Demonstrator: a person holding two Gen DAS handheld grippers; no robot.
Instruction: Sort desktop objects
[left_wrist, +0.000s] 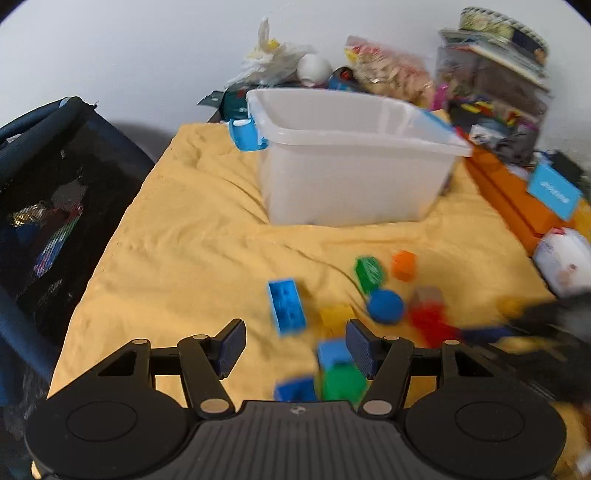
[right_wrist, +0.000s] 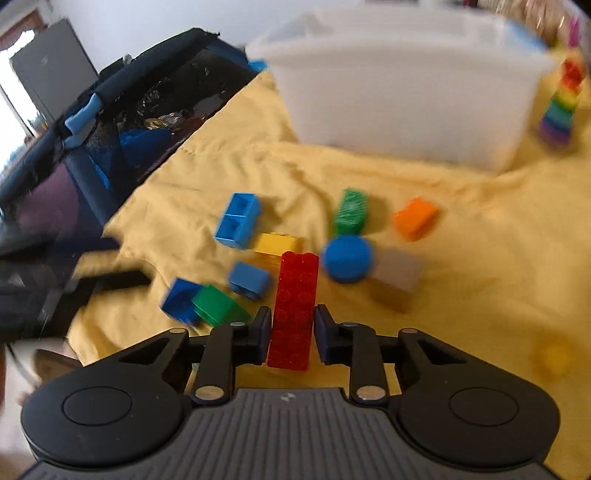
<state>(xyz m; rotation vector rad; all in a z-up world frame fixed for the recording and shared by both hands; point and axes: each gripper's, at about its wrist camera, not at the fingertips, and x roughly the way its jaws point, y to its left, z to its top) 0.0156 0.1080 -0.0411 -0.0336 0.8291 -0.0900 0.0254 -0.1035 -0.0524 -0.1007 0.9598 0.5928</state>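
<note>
Loose toy bricks lie on a yellow cloth (left_wrist: 177, 251) in front of a clear plastic bin (left_wrist: 354, 177) (right_wrist: 406, 92). My right gripper (right_wrist: 291, 332) is shut on a tall red brick (right_wrist: 295, 306), with a pad against each side. Around the red brick are a long blue brick (right_wrist: 238, 219), a yellow brick (right_wrist: 279, 243), a green brick (right_wrist: 351, 212), an orange brick (right_wrist: 415, 218), a blue round piece (right_wrist: 347, 258) and a grey block (right_wrist: 399, 273). My left gripper (left_wrist: 295, 343) is open over the cloth with nothing between its fingers. A small blue brick (left_wrist: 332, 352) and a green brick (left_wrist: 341, 382) lie just by its right finger.
A dark mesh-sided basket (left_wrist: 55, 206) with things inside borders the cloth on the left. Orange boxes (left_wrist: 517, 199) and a pile of bags and boxes (left_wrist: 491, 92) line the right and back. A rainbow brick stack (right_wrist: 561, 107) stands right of the bin.
</note>
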